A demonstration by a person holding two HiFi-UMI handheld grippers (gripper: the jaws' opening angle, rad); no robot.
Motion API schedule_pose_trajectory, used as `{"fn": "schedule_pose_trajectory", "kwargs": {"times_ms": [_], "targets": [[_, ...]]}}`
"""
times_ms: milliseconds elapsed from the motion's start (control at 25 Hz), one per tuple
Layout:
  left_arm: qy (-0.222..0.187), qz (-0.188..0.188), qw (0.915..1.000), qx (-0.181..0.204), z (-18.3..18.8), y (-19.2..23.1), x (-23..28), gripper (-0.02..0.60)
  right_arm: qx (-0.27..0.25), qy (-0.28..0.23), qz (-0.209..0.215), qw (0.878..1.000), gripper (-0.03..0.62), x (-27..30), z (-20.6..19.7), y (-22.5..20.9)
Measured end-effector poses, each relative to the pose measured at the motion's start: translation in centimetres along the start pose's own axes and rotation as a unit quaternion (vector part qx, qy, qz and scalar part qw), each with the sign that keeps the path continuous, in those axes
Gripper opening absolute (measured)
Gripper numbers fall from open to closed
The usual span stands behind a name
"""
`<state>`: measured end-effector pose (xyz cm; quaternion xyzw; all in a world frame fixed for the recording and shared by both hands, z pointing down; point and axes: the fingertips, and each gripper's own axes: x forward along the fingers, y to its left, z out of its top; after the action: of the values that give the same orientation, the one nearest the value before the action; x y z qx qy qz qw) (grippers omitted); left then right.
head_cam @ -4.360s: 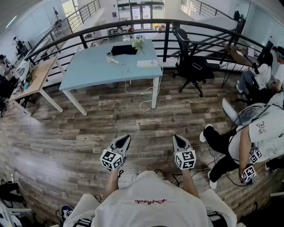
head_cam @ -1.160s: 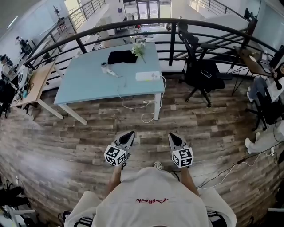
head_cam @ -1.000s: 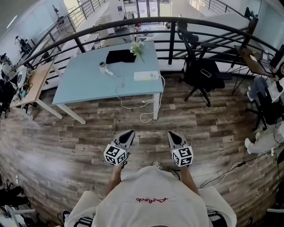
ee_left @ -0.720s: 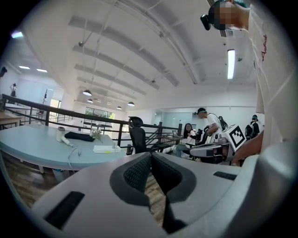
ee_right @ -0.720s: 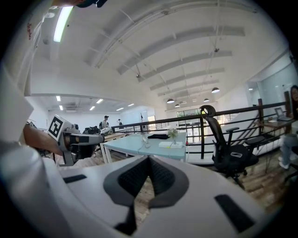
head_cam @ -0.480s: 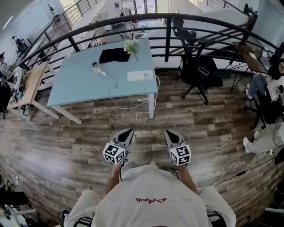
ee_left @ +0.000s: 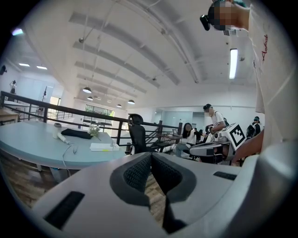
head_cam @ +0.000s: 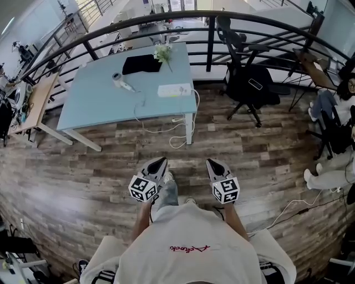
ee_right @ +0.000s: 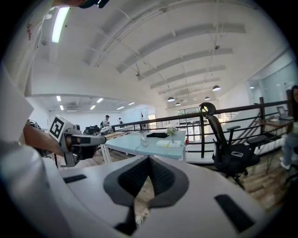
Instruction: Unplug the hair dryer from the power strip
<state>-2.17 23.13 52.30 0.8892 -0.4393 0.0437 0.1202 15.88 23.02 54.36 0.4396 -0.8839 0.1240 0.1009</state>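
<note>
A white hair dryer [head_cam: 120, 81] lies on the light blue table [head_cam: 100, 102] far ahead, its cord running to a white power strip [head_cam: 174, 90] near the table's right edge. Both also show in the left gripper view: hair dryer [ee_left: 60, 135], power strip [ee_left: 104, 147]. In the right gripper view the power strip [ee_right: 168, 143] lies on the same table [ee_right: 132, 145]. My left gripper [head_cam: 159, 162] and right gripper [head_cam: 212, 163] are held side by side above the wooden floor, well short of the table. Both are shut with nothing between the jaws.
A black cloth [head_cam: 142, 64] and a small flower vase [head_cam: 163, 53] stand on the table's far side. A black office chair [head_cam: 249, 89] sits right of the table, before a curved black railing [head_cam: 183, 16]. Cables trail on the floor [head_cam: 178, 130]. Seated people are at the right [head_cam: 333, 111].
The person has walked forward, and the table with the hair dryer and power strip is nearer and has slid left in the head view. Both grippers stayed shut and side by side.
</note>
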Motion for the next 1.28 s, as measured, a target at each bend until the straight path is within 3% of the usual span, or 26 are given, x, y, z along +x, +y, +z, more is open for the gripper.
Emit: {"fn": "schedule_pose_trajectory", "kwargs": {"times_ms": [560,1280], "targets": [[-0.007,-0.020,0.9998,-0.002,0.9,4.2,5.2,0.014,-0.005,0.003,-0.019,1.000,0.017,4.9,1.3,-3.4],[-0.002,-0.052,0.9986,-0.010,3.7,14.4,14.9,0.014,0.000,0.021,-0.045,0.999,0.017,16.3,4.7,-8.8]]}}
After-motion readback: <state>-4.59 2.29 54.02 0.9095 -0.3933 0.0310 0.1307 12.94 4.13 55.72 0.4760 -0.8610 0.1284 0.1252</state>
